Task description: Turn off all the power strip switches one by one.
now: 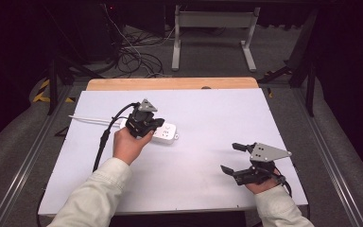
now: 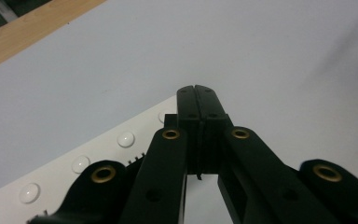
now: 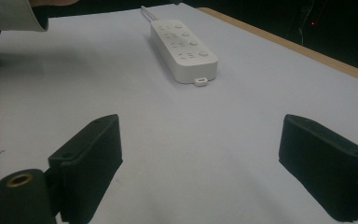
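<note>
- Closest to the camera, the right tongs (image 1: 230,157) sit near the front right of the white surface (image 1: 208,179), spread wide with nothing between them. The hand just parks them low there, well apart from the action. My guess is they're on standby until a second grip is needed.
- From the right gripper view, those two black pads (image 3: 91,158) frame a bare stretch of surface, and the power strip (image 3: 184,49) lies farther off, straight ahead. So the right side is already lined up on it, which seems handy if it has to pin the strip down later.
- Moving up the surface, the left hand (image 1: 127,144) holds the left tongs (image 1: 146,127) right over the power strip (image 1: 168,132), tipped down at it.
- The left gripper view shows the left tongs (image 2: 198,93) clenched tight, pads pressed flat together with nothing pinched between them. They hang over the strip's edge, next to a row of little round white bumps (image 2: 126,139). Looks to me like a closed tip is being used as a poker, to press or nudge rather than grab. Can't tell if the tip is actually touching.
- The strip itself lies flat left of the middle, its white cord (image 1: 92,119) running off toward the left edge.
- Past that, the surface's wooden far edge (image 1: 170,83), then the dark floor with a cable tangle (image 1: 132,56) and a grey table frame (image 1: 212,35).
</note>
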Demonstrator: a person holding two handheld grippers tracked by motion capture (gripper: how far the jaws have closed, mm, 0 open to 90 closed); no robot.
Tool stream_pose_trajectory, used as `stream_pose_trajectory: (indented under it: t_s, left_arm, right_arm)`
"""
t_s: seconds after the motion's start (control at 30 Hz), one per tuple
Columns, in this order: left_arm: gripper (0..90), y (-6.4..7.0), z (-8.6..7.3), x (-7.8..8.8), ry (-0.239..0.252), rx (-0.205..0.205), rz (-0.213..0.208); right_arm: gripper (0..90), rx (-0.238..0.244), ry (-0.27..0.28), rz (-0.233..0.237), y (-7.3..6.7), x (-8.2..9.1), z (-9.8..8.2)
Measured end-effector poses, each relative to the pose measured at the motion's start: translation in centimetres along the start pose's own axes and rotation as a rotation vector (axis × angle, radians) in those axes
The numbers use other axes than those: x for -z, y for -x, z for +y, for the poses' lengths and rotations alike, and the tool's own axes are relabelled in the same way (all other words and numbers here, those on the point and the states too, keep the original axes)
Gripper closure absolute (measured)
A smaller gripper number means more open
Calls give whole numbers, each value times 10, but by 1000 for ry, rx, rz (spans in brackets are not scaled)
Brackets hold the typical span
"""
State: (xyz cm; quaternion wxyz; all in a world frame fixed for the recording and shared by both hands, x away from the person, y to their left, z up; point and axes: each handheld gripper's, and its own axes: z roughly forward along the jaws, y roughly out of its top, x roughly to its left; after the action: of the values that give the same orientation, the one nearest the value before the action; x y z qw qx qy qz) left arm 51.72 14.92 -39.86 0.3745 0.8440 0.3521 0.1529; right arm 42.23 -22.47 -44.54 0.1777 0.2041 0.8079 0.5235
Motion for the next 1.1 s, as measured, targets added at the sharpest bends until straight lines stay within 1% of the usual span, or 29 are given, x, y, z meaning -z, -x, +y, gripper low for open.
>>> stream_pose_trajectory:
  t_s: [0.13,0.27,0.4,0.43,0.5,0.6,0.63,0.67,0.7,0.77,0.8,0.83,0.9,1.1]
  left_arm:
    - [900,-7,-1,-14,-23,29,-5]
    - [900,-14,-3,-24,-22,81,-25]
    - [900,-18,-4,-32,-30,95,-11]
    - [900,-19,-5,-36,-30,107,-11]
    - [900,-20,-5,-38,-32,110,-11]
    - [900,-22,-6,-44,-31,132,-18]
    - [900,-24,-7,-47,-26,151,-37]
    - [900,-24,-7,-47,-26,151,-37]
    - [900,-25,-8,-48,-21,165,-45]
    - [900,-26,-9,-51,-17,169,-47]
    - [900,-26,-9,-53,-22,153,-41]
    - [900,-25,-9,-55,-19,163,-40]
    - [900,-24,-9,-56,-21,164,-39]
    - [900,-23,-11,-63,-32,142,-19]
  right_arm:
    - [137,1,0,2,0,0,0]
    - [137,1,1,4,0,0,0]
    - [137,-2,10,2,2,2,0]
    - [138,-3,9,2,2,3,0]
    - [137,-3,7,2,2,2,0]
    - [138,-1,7,7,2,2,0]
    - [138,-1,7,8,2,2,0]
    - [138,-1,7,8,2,2,0]
    - [138,-3,8,10,2,2,0]
    - [138,-8,10,17,2,2,0]
    - [138,-9,10,17,2,2,0]
    - [138,-8,10,18,2,2,0]
    - [138,-9,11,20,2,2,0]
    - [137,-10,12,23,3,2,0]
